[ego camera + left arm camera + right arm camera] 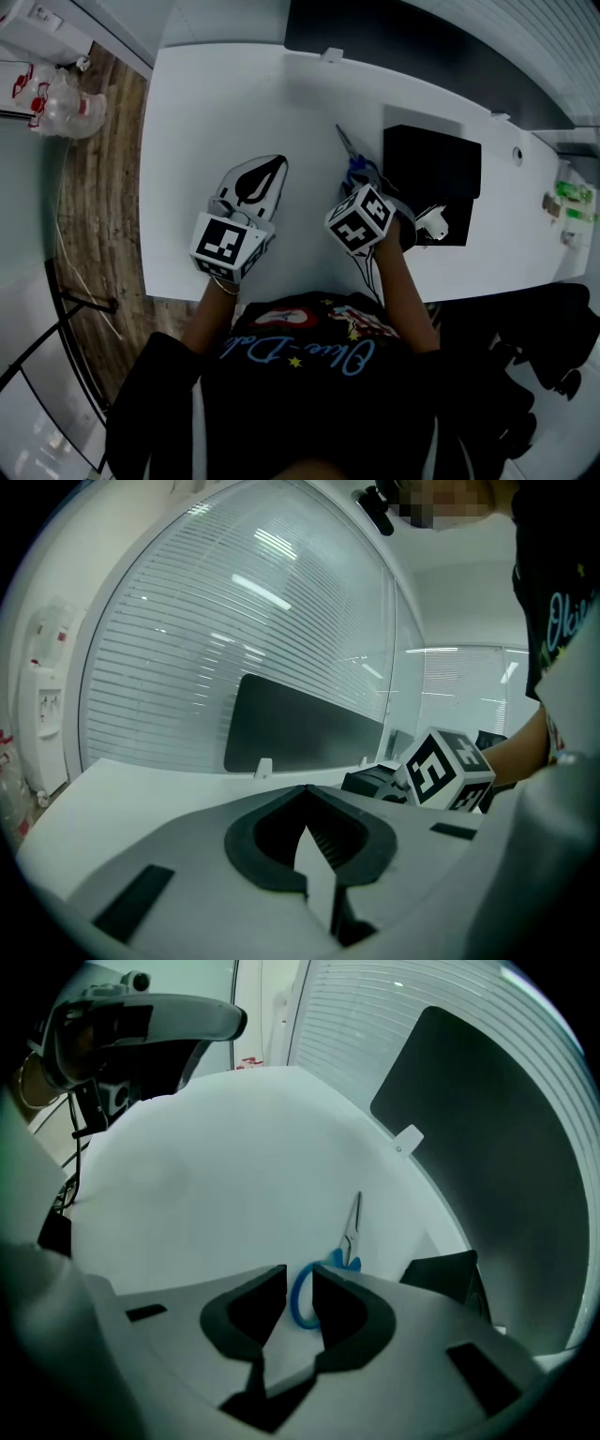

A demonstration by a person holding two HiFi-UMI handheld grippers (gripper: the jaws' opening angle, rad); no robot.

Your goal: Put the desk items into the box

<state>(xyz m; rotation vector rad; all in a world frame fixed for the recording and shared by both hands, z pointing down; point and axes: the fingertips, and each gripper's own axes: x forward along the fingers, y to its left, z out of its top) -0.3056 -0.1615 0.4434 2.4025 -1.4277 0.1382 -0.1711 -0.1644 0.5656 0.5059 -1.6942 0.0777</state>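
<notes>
In the head view, the white desk point(234, 103) is filling the upper half of the frame. The black box point(431, 178) is sitting right of centre, and the scissors point(348, 150) are lying just left of it, blades pointing to the top of the frame. The left gripper point(272, 169) is resting left of centre. The right gripper point(364, 186) is pointing steeply down over the blue handles.

In the left gripper view, the left gripper point(306, 786) is showing its jaws meeting at the tips, with nothing between them. The right gripper's marker cube point(448, 769) is sitting at centre right.

In the right gripper view, the right gripper point(300, 1277) is holding its jaws slightly apart. A blue handle loop of the scissors point(352, 1227) is showing in the gap, apparently untouched by the pads. The box point(448, 1274) is lying at the lower right.
</notes>
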